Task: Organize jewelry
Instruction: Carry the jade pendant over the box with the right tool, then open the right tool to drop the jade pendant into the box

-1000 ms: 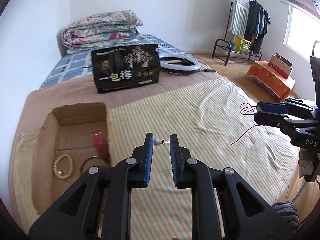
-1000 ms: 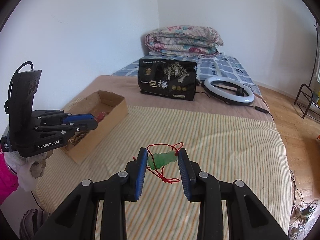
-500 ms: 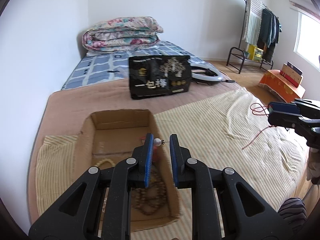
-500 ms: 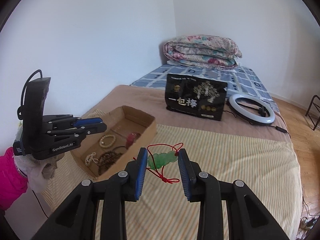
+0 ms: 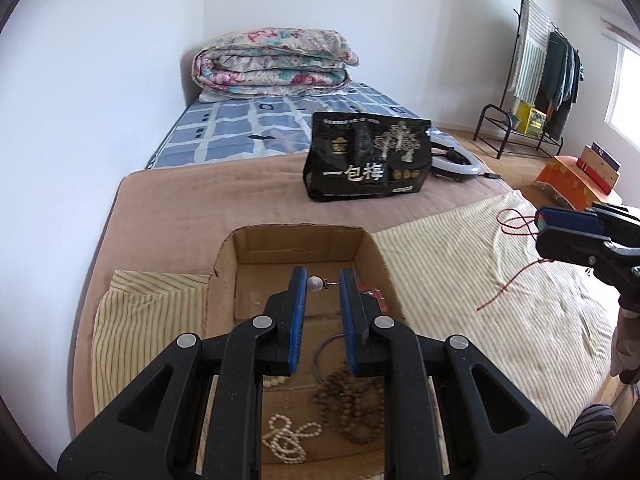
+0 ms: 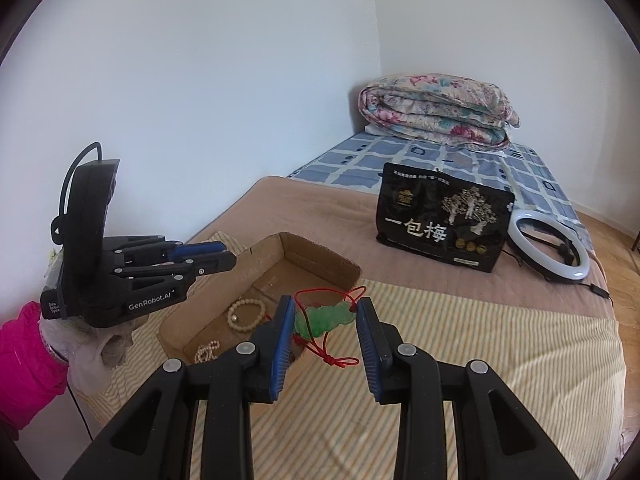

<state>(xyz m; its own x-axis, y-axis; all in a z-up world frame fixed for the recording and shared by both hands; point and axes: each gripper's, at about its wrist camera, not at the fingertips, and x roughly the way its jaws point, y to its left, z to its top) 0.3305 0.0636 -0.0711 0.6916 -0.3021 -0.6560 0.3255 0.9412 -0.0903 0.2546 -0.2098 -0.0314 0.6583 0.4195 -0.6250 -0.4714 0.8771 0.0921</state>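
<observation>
My left gripper (image 5: 323,285) is shut on a pearl earring (image 5: 315,283) and holds it above the open cardboard box (image 5: 296,240). In the box lie a white pearl strand (image 5: 290,438), a dark wooden bead necklace (image 5: 352,404), a dark bangle (image 5: 326,350) and a red item (image 5: 370,294). My right gripper (image 6: 326,314) is shut on a green jade pendant (image 6: 326,318) with a red cord (image 6: 334,354), just right of the box (image 6: 320,258). A cream bead bracelet (image 6: 246,314) shows in the box. The left gripper (image 6: 208,258) hovers over the box's left side.
A black snack bag (image 5: 368,162) and a white ring light (image 5: 454,158) lie further back on the bed. A folded floral quilt (image 5: 272,62) sits at the head. A clothes rack (image 5: 540,80) and an orange-covered box (image 5: 576,178) stand on the floor at right.
Both grippers have moved left towards the box. The left gripper with the earring now sits over the box's inside; the right gripper with the pendant has come up beside the box.
</observation>
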